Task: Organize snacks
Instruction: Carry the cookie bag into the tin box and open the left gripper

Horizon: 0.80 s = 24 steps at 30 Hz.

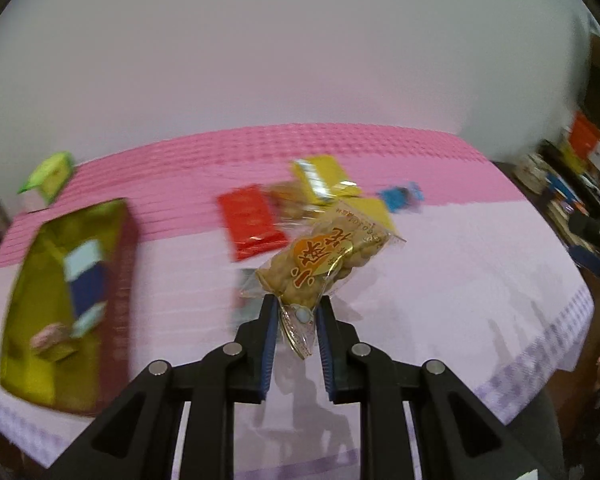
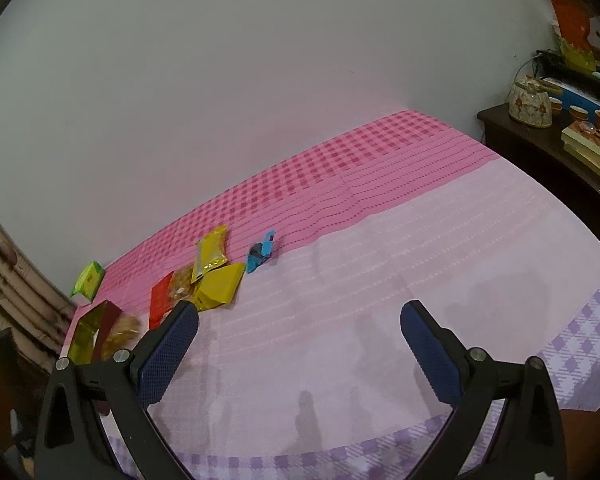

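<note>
My left gripper (image 1: 297,305) is shut on the lower end of a clear packet of peanuts (image 1: 324,260), which hangs above the pink tablecloth (image 1: 460,264). Left of it lies a gold-lined box (image 1: 36,280) holding a blue-and-white packet (image 1: 86,280) and a small pink sweet (image 1: 46,338). Beyond the held packet lie a red packet (image 1: 250,222), yellow packets (image 1: 320,174) and a blue sweet (image 1: 400,196). My right gripper (image 2: 300,310) stands open and empty over bare cloth, right of the yellow packets (image 2: 218,286), red packet (image 2: 162,300) and blue sweet (image 2: 260,254).
A green carton (image 1: 50,174) stands at the far left by the wall, also visible as the green carton (image 2: 87,280) in the right wrist view. A dark sideboard (image 2: 540,152) with a teapot (image 2: 530,102), cups and books stands to the right of the table.
</note>
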Available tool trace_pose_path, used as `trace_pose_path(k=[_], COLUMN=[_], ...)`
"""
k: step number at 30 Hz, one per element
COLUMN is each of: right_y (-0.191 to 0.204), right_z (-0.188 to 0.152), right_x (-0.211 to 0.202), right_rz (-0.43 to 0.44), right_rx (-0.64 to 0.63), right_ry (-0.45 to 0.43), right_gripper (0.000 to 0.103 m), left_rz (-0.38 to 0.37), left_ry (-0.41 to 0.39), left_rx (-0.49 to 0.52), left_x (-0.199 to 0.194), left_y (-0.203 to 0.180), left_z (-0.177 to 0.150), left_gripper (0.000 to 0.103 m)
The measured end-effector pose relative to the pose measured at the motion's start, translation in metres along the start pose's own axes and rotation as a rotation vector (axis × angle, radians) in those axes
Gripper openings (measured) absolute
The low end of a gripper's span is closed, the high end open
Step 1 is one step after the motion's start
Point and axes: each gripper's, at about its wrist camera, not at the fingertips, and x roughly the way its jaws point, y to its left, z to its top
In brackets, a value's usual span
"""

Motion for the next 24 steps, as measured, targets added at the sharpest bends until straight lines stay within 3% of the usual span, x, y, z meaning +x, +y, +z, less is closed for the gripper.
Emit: trace_pose_path(k=[13, 17, 24], right_y=[0.022, 0.025, 0.033], right_z=[-0.007, -0.008, -0.010], right_x=[-0.007, -0.009, -0.010], right_rz=[0.048, 0.056, 0.070], right_rx=[-0.055, -0.063, -0.085], right_ry=[0.022, 0.027, 0.030], right_gripper=[0.101, 0.101, 0.101], left_rz=[0.221, 0.271, 0.332], left_ry=[-0.095, -0.110, -0.113], left_rx=[-0.225, -0.296, -0.328], left_x=[-0.071, -0.087, -0.095], left_y=[0.112, 0.136, 0.159], left_z=[-0.022, -0.032, -0.032], left_gripper=[0.019, 0.019, 0.019])
